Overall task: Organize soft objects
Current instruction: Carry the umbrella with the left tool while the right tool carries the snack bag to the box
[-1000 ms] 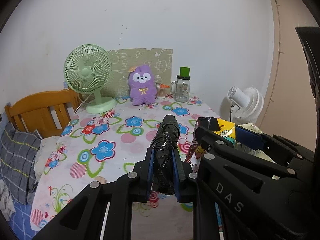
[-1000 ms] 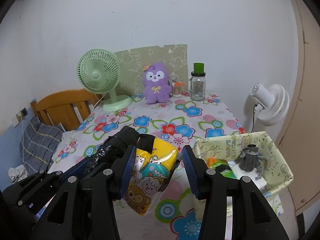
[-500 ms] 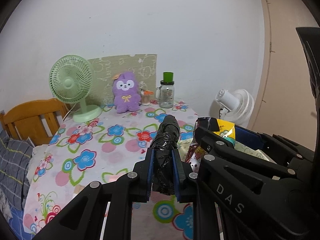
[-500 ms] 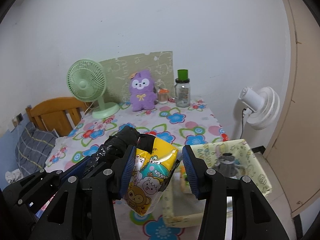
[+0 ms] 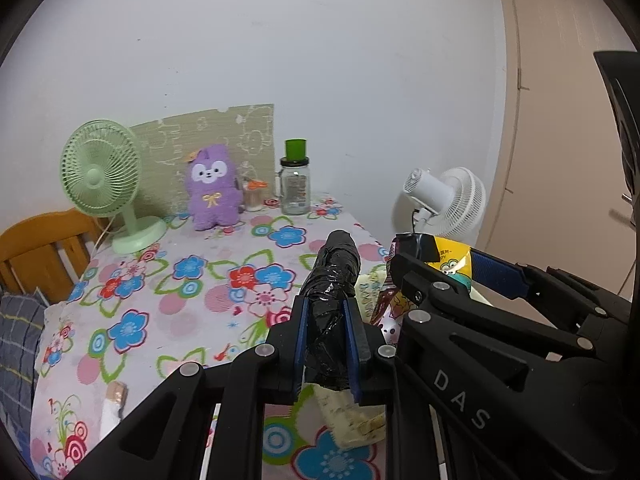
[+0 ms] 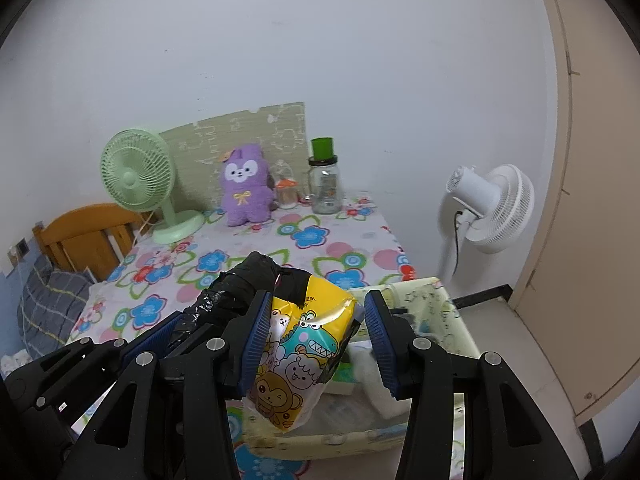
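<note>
My left gripper [image 5: 326, 350] is shut on a black plastic-wrapped roll [image 5: 332, 292], held above the flowered table [image 5: 160, 288]. My right gripper [image 6: 316, 340] is shut on a yellow cartoon-printed soft pack [image 6: 300, 352], which hangs over a pale green fabric bin [image 6: 448, 312] at the table's right edge. The pack's top also shows in the left wrist view [image 5: 444, 256], and the black roll shows in the right wrist view [image 6: 236, 292], left of the pack. A purple plush toy [image 6: 244, 190] stands upright at the back of the table.
A green desk fan [image 6: 140, 176] stands back left, a glass jar with a green lid [image 6: 326, 184] back right beside a small orange-topped jar [image 6: 286, 192]. A white floor fan [image 6: 496, 208] stands right of the table. A wooden bed frame [image 6: 80, 232] lies at left.
Both grippers have swung right and pulled back from the table with their loads. The bin has come under the yellow pack, and the plush and fans have shifted left.
</note>
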Available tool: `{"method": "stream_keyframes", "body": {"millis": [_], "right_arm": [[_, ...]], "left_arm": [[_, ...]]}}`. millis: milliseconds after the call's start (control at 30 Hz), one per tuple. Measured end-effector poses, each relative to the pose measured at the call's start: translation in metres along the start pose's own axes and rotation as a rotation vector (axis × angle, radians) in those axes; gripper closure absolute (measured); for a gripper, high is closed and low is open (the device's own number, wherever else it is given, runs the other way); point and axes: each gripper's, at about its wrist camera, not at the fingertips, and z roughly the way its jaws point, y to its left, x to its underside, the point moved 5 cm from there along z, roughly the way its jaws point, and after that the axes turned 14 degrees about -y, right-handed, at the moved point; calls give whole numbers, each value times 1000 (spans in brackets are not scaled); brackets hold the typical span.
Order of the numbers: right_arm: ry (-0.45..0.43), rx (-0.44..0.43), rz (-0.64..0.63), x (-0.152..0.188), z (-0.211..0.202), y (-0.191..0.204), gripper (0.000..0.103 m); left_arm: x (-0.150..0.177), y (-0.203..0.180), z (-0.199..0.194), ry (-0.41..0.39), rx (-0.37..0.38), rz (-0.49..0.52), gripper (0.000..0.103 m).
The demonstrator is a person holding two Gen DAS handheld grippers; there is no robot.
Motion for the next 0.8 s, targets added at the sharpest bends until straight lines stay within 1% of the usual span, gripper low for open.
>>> {"method": "stream_keyframes", "body": {"millis": [233, 467, 667, 733, 800], "right_arm": [[23, 33, 9, 5, 12, -26, 52], [59, 61, 12, 13, 28, -47, 52], [104, 75, 13, 25, 44, -59, 51], [118, 76, 15, 29, 49, -61, 51], [137, 77, 14, 34, 55, -63, 51]], "left_arm": [[6, -19, 21, 30, 32, 4, 87], [15, -30, 46, 70, 57, -6, 87], [28, -41, 65, 114, 65, 21, 85], [32, -43, 70, 127, 59, 35, 74], [35, -45, 75, 134, 39, 52, 68]]}}
